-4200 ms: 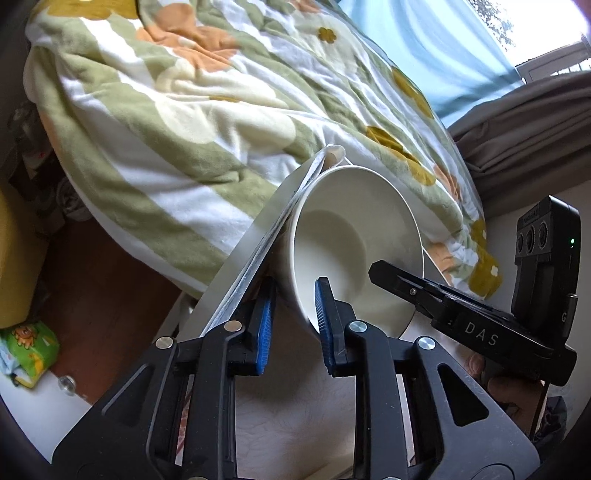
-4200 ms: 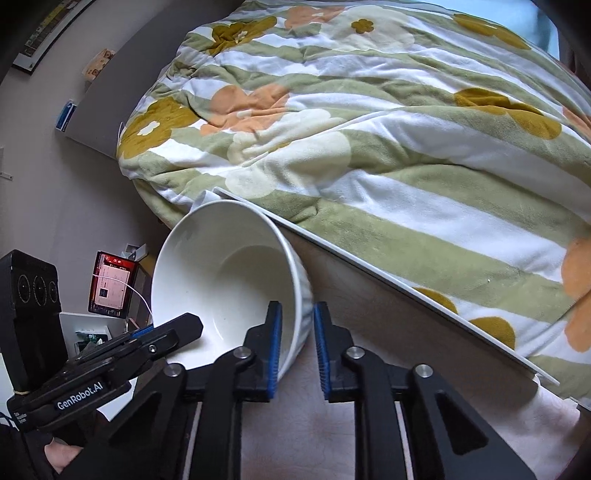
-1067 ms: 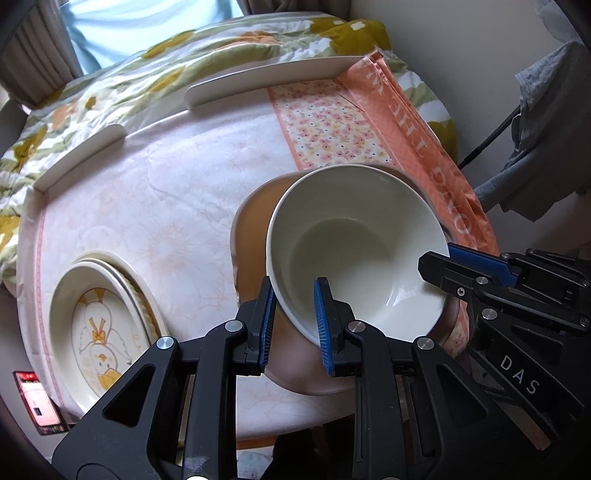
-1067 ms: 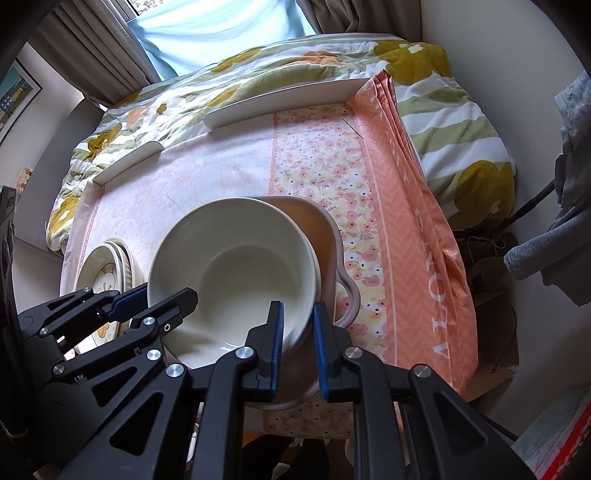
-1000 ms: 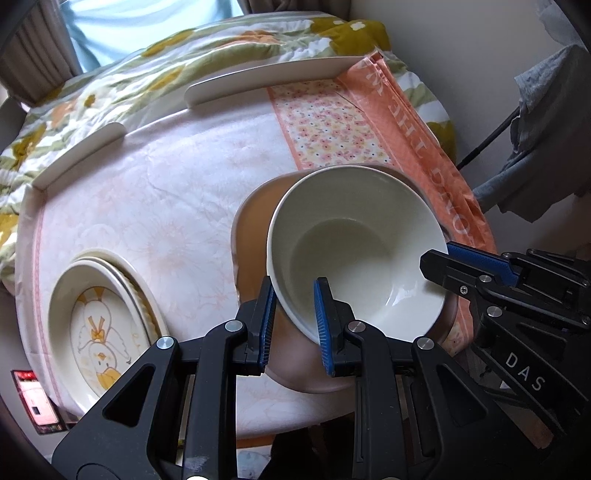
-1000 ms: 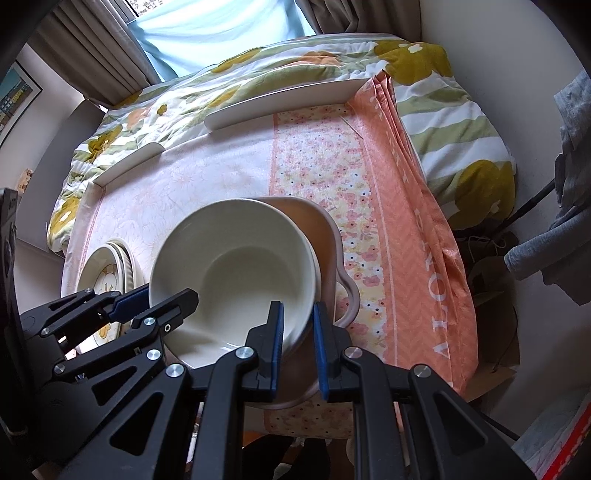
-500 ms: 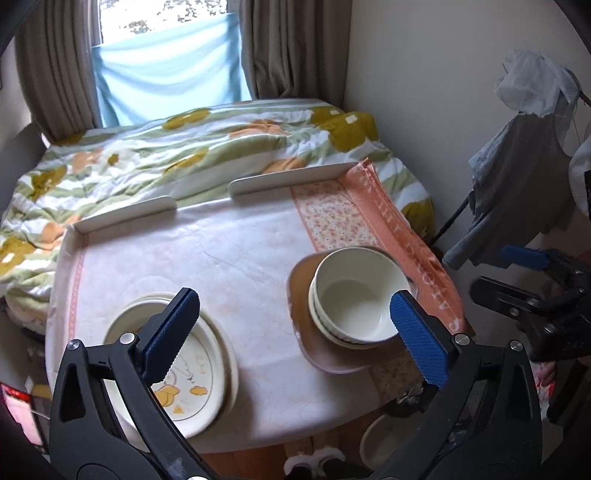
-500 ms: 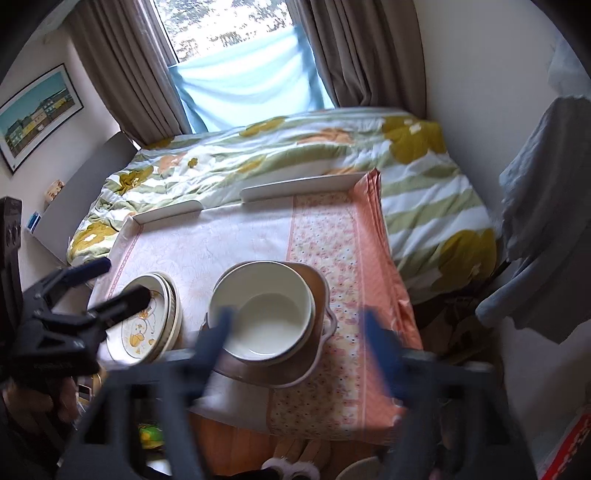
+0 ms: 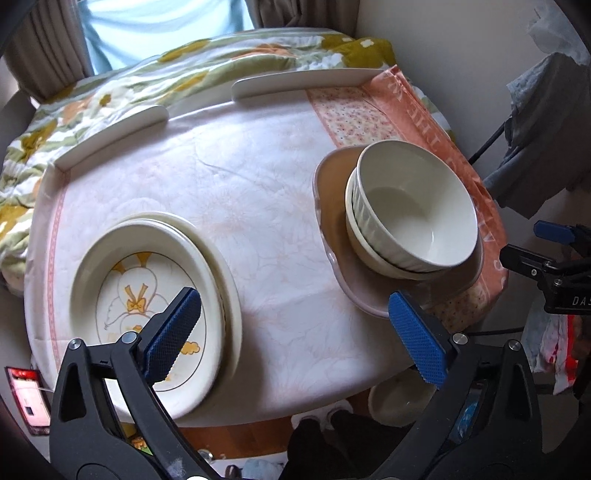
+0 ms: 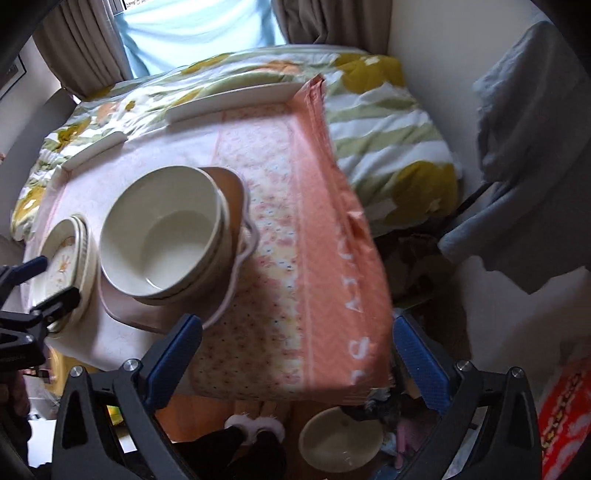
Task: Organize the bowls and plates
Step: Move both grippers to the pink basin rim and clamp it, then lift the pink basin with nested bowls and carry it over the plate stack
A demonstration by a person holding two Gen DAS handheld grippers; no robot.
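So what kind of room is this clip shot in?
Most likely a bedroom at home. The dishes sit on a small cloth-covered table pushed up against a bed with a floral quilt, a curtained window stands behind it, and clothes hang by the wall.

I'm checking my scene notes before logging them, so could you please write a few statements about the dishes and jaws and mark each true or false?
1. The white bowl sits nested in another bowl on the pink tray. True.
2. The left gripper clamps the bowl's rim. False: its jaws stand open and apart from it.
3. The duck plate tops a plate stack. True.
4. The right gripper holds a plate. False: its jaws are open and empty.
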